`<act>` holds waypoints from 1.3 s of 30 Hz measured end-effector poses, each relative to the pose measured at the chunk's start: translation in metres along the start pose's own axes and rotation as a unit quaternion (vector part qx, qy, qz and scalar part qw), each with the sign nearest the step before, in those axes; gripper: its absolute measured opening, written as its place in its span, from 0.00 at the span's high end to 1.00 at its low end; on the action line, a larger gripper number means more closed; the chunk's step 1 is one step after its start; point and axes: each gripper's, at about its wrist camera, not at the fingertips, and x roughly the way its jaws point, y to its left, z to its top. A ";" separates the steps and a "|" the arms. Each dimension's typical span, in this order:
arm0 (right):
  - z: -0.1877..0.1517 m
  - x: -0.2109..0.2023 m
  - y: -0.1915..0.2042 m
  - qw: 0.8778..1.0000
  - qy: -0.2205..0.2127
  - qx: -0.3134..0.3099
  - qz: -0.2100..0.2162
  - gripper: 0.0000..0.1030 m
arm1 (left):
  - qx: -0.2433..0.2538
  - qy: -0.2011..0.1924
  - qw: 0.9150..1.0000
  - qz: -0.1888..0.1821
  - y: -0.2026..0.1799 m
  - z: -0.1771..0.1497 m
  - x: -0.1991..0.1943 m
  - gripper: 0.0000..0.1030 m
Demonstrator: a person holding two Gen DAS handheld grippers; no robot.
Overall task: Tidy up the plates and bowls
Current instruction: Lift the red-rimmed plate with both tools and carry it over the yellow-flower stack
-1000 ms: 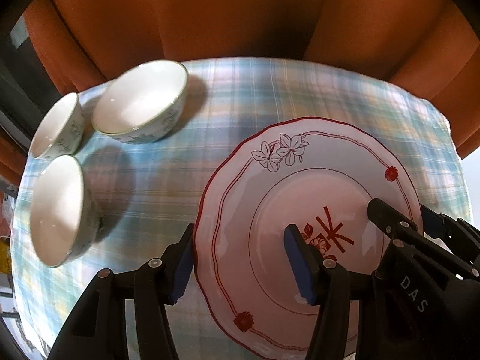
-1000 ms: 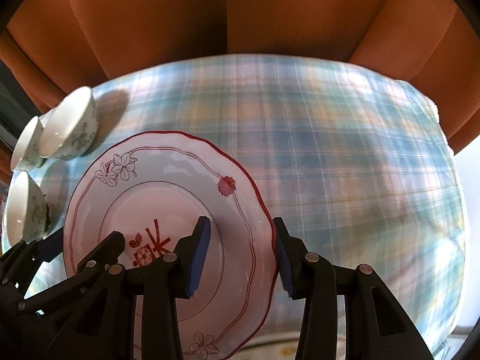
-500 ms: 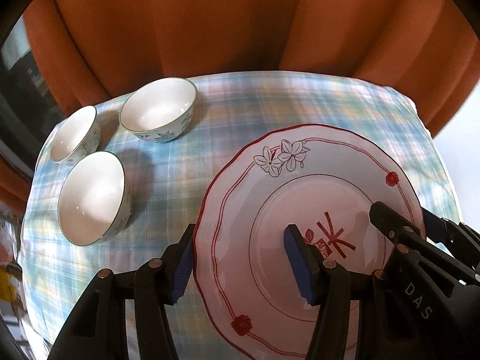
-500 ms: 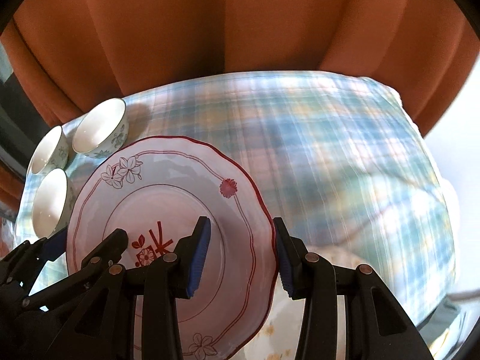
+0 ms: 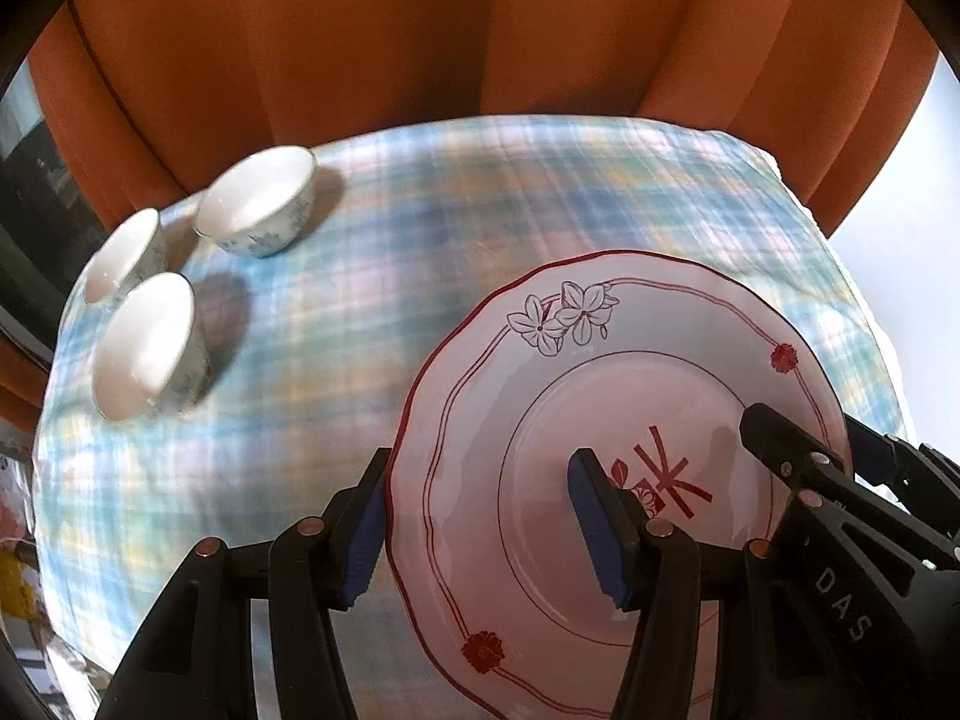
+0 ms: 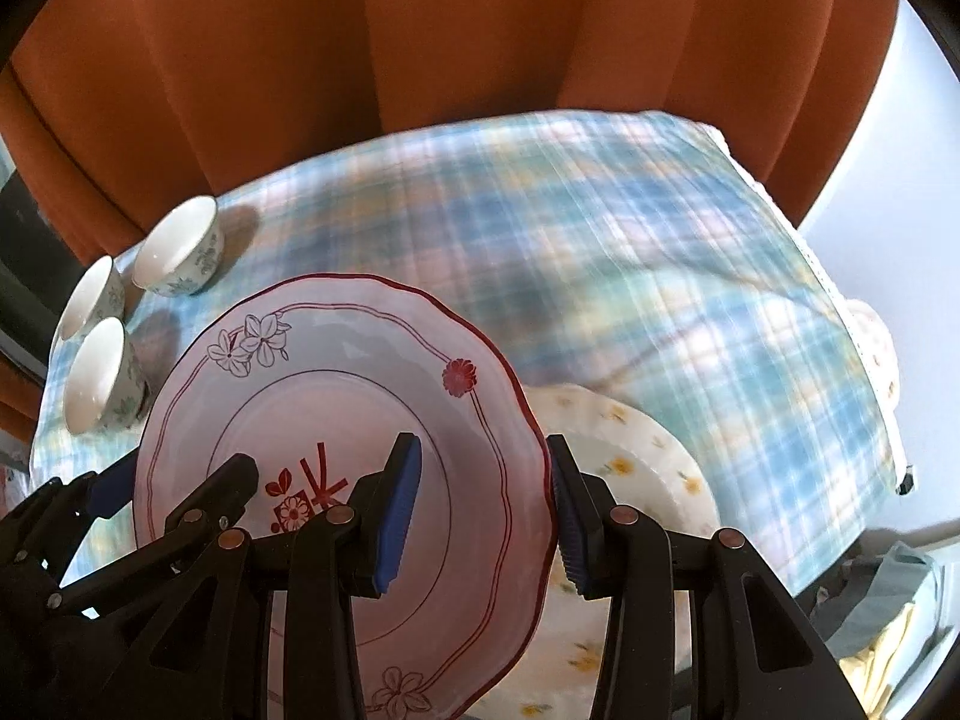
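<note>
Red-rimmed plate (image 5: 630, 396) clamped at opposite edges by left tongs (image 5: 480, 531) and right tongs (image 6: 480, 507), "DAS" lettering

Left gripper (image 5: 483, 525) clamping red-trimmed plate (image 5: 576, 372), three bowls (image 5: 255, 201) beyond

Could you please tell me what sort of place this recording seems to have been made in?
Probably a home dining area: a table under a plaid tablecloth, orange curtains behind it, and household crockery, namely three small bowls and a red-trimmed plate.
</note>
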 end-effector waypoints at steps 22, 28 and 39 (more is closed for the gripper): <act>-0.026 0.047 -0.101 0.996 0.050 -0.067 0.032 0.55 | -0.079 0.064 0.994 0.033 -0.091 -0.049 0.048 0.42; -0.024 0.060 -0.106 0.993 0.065 -0.088 0.041 0.55 | -0.082 0.062 0.993 0.057 -0.101 -0.052 0.051 0.39; -0.022 0.077 -0.114 0.991 0.078 -0.089 0.063 0.55 | -0.072 0.058 0.992 0.090 -0.110 -0.048 0.057 0.36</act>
